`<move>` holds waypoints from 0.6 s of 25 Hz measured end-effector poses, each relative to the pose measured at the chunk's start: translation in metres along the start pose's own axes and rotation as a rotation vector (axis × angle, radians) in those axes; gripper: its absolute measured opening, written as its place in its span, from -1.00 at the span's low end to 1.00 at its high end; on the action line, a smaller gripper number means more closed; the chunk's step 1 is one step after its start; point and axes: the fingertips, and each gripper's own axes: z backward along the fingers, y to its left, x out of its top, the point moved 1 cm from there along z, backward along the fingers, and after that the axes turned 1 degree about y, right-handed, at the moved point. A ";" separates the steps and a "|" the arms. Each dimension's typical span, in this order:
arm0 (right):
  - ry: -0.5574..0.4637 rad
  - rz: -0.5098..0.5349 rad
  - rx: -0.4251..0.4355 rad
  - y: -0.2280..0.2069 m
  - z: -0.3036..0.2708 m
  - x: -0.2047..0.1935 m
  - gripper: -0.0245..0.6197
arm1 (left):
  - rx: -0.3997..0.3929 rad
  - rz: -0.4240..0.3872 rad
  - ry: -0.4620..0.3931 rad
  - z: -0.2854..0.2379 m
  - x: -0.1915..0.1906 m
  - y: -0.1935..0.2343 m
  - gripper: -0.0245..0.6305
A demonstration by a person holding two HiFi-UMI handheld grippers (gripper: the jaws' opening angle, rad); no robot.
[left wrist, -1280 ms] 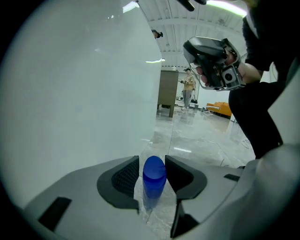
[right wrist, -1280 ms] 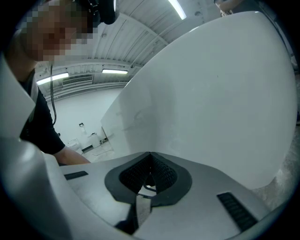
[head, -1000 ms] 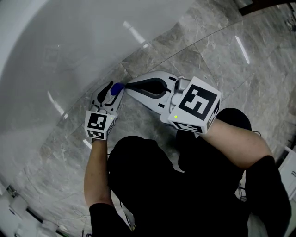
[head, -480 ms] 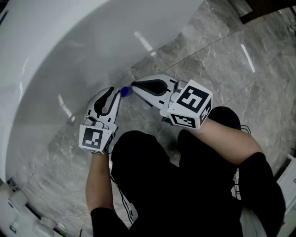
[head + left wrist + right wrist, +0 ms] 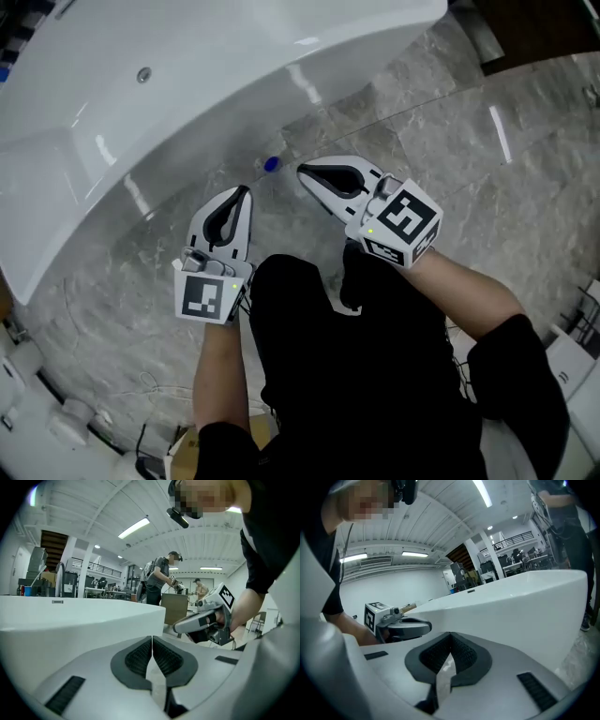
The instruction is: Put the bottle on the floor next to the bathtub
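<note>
Bottle point(image 5: 271, 164), showing only its blue cap, sits on the grey marble floor point(image 5: 450, 122) just beside the white bathtub point(image 5: 187, 84), at one o'clock of the left gripper point(image 5: 244, 190), whose jaws are closing on nothing, while the right gripper point(image 5: 302, 171) is pinched together empty, so placing looks done and only backing away remains.

Blue cap on the bottle point(image 5: 272, 165); grey, white-veined floor point(image 5: 450, 141); white bathtub point(image 5: 187, 84); white left tongs point(image 5: 246, 190) and right tongs point(image 5: 302, 170) with black pads and black-and-white marker cubes.
</note>
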 end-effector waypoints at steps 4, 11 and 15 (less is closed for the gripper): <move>0.068 -0.012 0.009 0.048 0.038 0.056 -0.84 | 0.041 0.079 0.010 0.041 0.067 -0.012 -0.86; 0.055 -0.074 0.024 0.139 0.106 0.182 -0.84 | 0.059 0.111 0.013 0.120 0.207 -0.044 -0.86; 0.043 -0.023 0.057 0.180 0.135 0.237 -0.84 | 0.035 0.088 -0.034 0.153 0.282 -0.068 -0.86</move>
